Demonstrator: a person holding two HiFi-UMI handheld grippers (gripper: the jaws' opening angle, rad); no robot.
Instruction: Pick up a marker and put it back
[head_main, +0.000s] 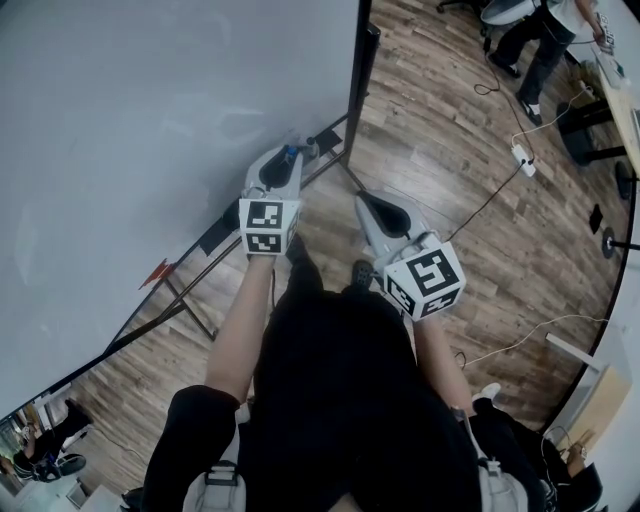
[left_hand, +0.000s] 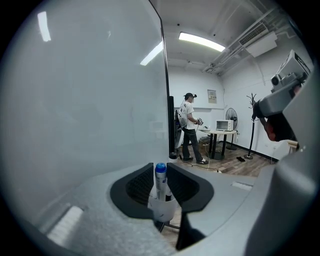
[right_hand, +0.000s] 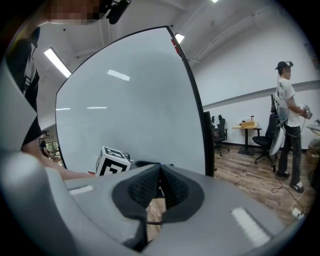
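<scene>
The marker (left_hand: 160, 186), blue-capped, stands upright between the two jaws of the left tongs (left_hand: 160, 165), its lower end in a small white cup (left_hand: 163, 212) just below the jaw tips. The black pads (left_hand: 141, 186) flank it closely on either side, the cap level with their tips. They stand parted and do not visibly press on the barrel, so the left tongs are open around it. Just to the left of these tongs rises the whiteboard (left_hand: 80, 100).

The right tongs (right_hand: 160, 166) have their jaws shut together with nothing between them. In the head view they hang over the wooden floor (head_main: 450, 170), apart from the marker. Far beyond the left tongs a person (left_hand: 189, 129) stands by a table (left_hand: 222, 134).
</scene>
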